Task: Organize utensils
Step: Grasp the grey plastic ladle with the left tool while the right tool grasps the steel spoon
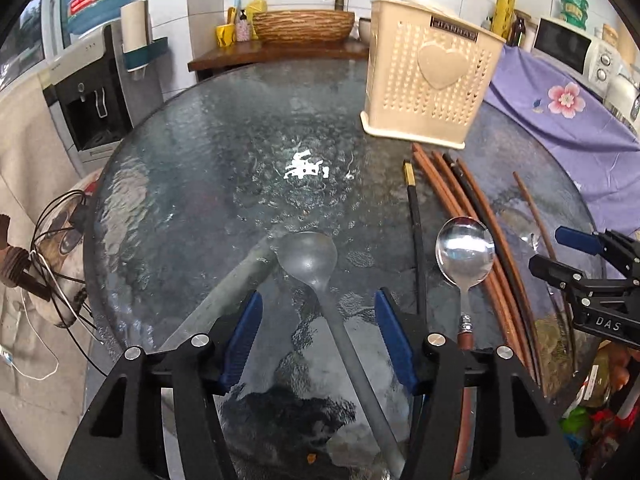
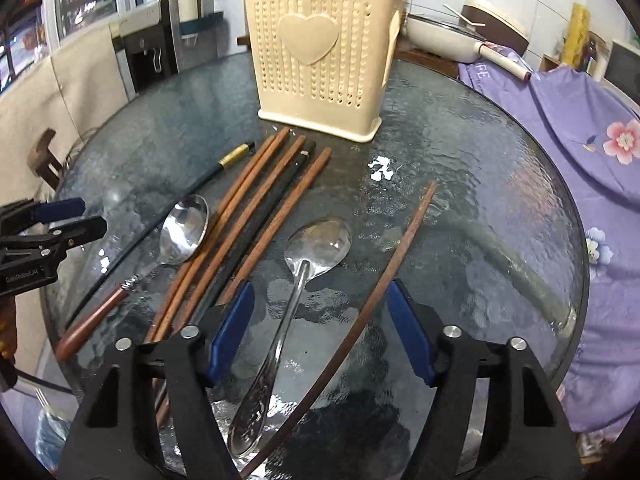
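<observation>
Two tools: left tool (image 1: 318,344) and right tool (image 2: 320,334), both over a round glass surface (image 1: 192,184).
Left tool: blue pads spread apart, clamped on nothing; the handle of a dull grey spoon (image 1: 310,262) runs down between them, and the pads do not touch it.
Right tool: pads likewise apart, gripping nothing; the handle of a shiny all-metal spoon (image 2: 316,242) lies between them, alongside a single brown chopstick (image 2: 400,252) that slants just inside the right-hand pad.
Grey spoon: bowl up, lying flat on the glass ahead of the left tool.
Wood-handled spoon (image 2: 184,228): shiny bowl resting against the chopstick bundle, its brown handle pointing toward the surface's near edge.
Chopstick bundle (image 2: 256,216): several brown sticks and one black one lying side by side, their tips pointing toward the holder.
Black chopstick with gold band (image 2: 234,156): apart from the bundle, on its left in the right wrist view.
Holder (image 2: 316,60): cream perforated plastic with a raised heart, standing upright on the far part of the surface, just beyond the bundle's tips.
Background: purple flowered cloth (image 2: 580,140) to the right, water dispenser (image 1: 88,96) to the left.
</observation>
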`<state>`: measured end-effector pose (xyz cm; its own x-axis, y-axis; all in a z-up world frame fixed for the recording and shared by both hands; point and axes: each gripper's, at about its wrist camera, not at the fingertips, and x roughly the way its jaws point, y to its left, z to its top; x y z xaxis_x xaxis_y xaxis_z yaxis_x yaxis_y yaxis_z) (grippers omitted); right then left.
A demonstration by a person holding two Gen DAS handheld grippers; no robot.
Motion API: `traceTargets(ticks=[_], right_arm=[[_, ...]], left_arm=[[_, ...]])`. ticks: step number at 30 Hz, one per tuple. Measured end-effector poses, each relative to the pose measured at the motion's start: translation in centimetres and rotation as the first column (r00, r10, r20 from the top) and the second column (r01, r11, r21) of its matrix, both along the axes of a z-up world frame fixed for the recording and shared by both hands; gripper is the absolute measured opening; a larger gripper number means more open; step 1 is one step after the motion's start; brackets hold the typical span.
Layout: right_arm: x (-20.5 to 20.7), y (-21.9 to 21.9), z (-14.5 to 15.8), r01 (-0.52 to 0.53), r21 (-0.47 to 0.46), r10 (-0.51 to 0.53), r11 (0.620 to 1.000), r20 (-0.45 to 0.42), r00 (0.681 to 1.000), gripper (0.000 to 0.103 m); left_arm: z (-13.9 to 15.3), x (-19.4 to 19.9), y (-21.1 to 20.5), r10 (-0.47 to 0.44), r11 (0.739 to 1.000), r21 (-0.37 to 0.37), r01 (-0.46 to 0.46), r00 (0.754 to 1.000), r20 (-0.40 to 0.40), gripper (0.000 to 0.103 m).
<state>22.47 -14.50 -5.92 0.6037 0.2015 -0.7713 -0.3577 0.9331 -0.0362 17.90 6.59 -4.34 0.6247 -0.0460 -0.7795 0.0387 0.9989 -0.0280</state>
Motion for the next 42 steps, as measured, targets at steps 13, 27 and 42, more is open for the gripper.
traceTargets(ticks=[13,27,42], right_arm=[[2.4,0.9,0.4,-0.033,-0.015,0.032,0.999,-0.061,0.998,0.052],[4.2,1.7,0.2,-0.044,-0.004,0.043,0.999,-0.154,0.987,0.049],[5.6,1.2,0.4,-0.052,0.04,0.059,0.998,-0.174,0.983,0.039]], left_arm=[[-0.4,3.3,0.4,0.016,0.999,0.035,-0.014,0.999,-0.051,0.048],[-0.3,5.6,0.2,-0.005,0.999,0.041,0.01,0.993,-0.121,0.036],[-0.2,8.6,0.0,-0.033,0.999,0.002,0.034,0.985,-0.168,0.035]])
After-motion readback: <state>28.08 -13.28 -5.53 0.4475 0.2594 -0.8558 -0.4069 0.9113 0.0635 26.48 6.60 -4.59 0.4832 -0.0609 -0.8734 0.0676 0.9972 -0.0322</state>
